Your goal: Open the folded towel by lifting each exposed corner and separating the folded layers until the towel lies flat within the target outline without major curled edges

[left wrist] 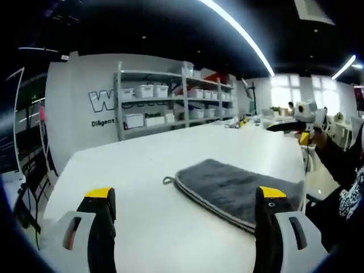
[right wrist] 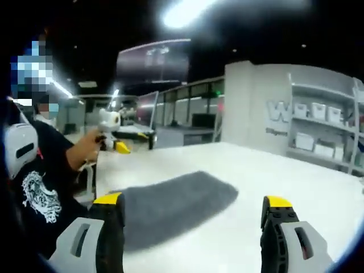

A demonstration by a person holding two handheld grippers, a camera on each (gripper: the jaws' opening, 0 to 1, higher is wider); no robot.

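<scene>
Folded grey towel (left wrist: 236, 190) on white table (left wrist: 153, 165), untouched.
Left tongs (left wrist: 185, 213) and right tongs (right wrist: 193, 219) gape wide, holding nothing, low in frame.

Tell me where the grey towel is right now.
The folded grey towel lies on the white table, right of centre in the left gripper view, just beyond that gripper's open jaws; shelving stands behind.
</scene>
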